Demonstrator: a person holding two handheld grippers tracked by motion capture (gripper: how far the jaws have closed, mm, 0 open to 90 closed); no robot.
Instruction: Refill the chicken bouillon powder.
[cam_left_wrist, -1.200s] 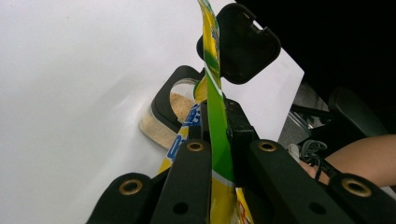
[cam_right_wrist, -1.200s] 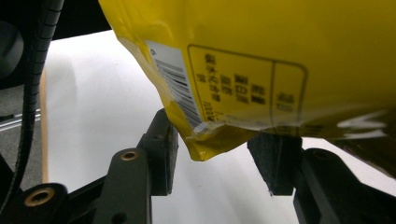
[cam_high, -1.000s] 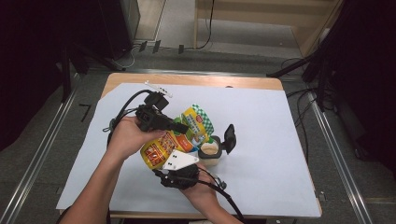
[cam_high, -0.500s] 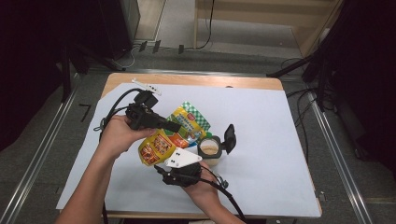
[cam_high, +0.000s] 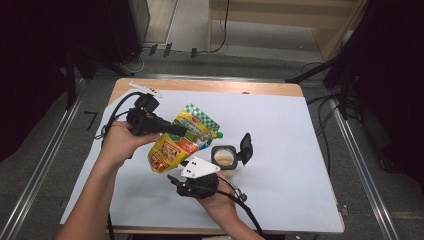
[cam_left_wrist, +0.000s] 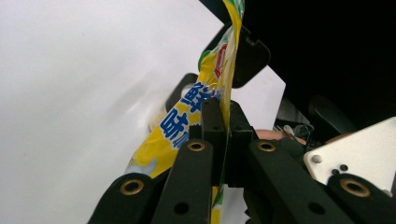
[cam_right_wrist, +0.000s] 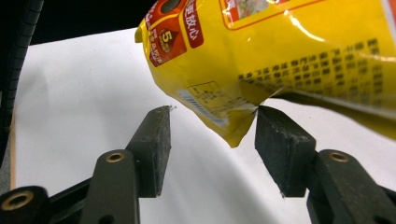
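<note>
left tongs (cam_left_wrist: 223, 135) pinching a yellow sauce pouch (cam_high: 172, 147) mid-air, right tongs (cam_right_wrist: 212, 149) spread just under its corner, open cup (cam_high: 224, 158) beside them

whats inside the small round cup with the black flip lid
The small round cup stands open on the white table sheet, its black flip lid swung back. A pale beige filling shows inside, seen from the high view. How deep it goes is hidden by the cup's wall.

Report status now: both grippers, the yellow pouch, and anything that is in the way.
Left gripper shut on yellow pouch, held above table. Right gripper open, pouch corner between its jaws. Open cup close beside the pouch.
</note>
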